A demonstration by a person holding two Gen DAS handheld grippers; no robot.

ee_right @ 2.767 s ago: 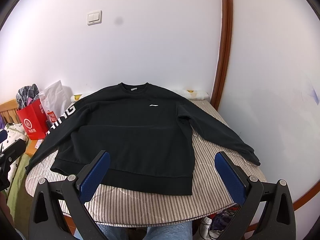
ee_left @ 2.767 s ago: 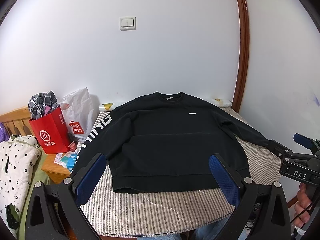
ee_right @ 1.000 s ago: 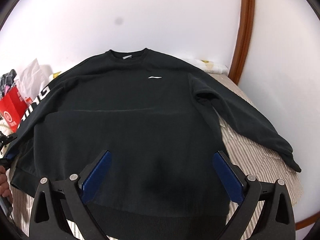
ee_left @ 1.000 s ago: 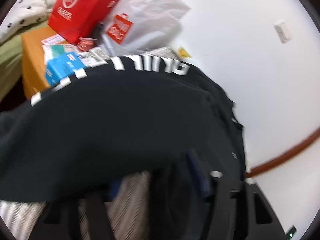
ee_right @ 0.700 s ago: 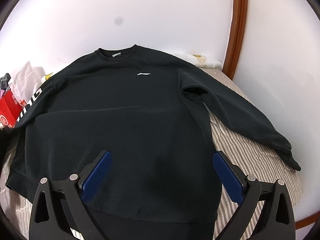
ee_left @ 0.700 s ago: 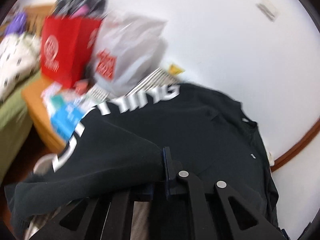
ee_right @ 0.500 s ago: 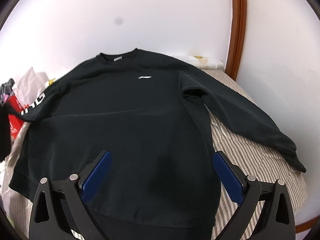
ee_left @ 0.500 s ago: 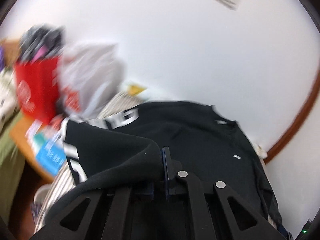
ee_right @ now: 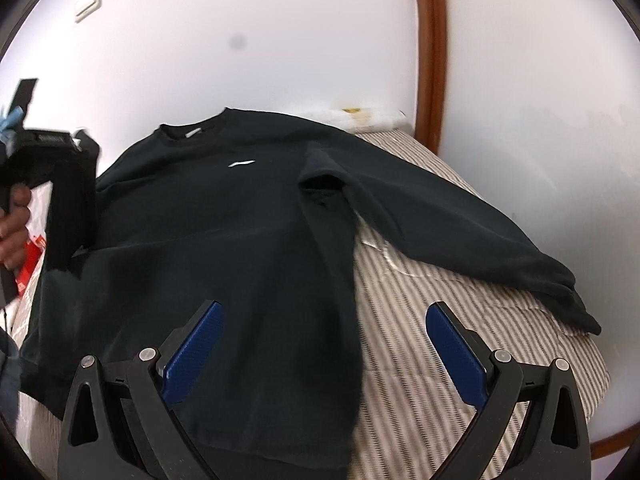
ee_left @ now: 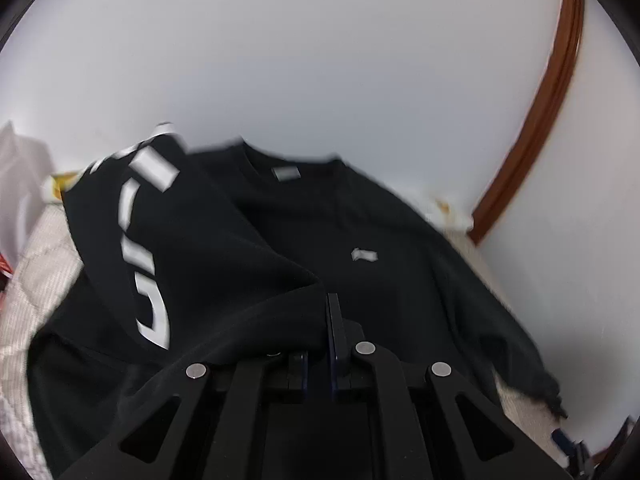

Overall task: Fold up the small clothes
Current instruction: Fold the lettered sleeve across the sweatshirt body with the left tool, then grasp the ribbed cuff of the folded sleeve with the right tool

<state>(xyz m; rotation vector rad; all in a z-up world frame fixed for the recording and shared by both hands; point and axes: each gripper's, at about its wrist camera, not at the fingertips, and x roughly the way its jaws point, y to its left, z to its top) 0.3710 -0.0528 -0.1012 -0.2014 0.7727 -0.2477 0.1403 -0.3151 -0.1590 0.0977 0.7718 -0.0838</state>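
Sweatshirt (ee_right: 224, 240), black, lies spread across the striped bed (ee_right: 460, 340), filling the centre of the right wrist frame, one sleeve (ee_right: 460, 224) stretched to the right edge. Left gripper (ee_left: 322, 316) is clamped on the lettered sleeve (ee_left: 160, 248), lifted over the body at centre left. Right gripper (ee_right: 324, 344) hangs wide open over the hem, lower centre, holding nothing.
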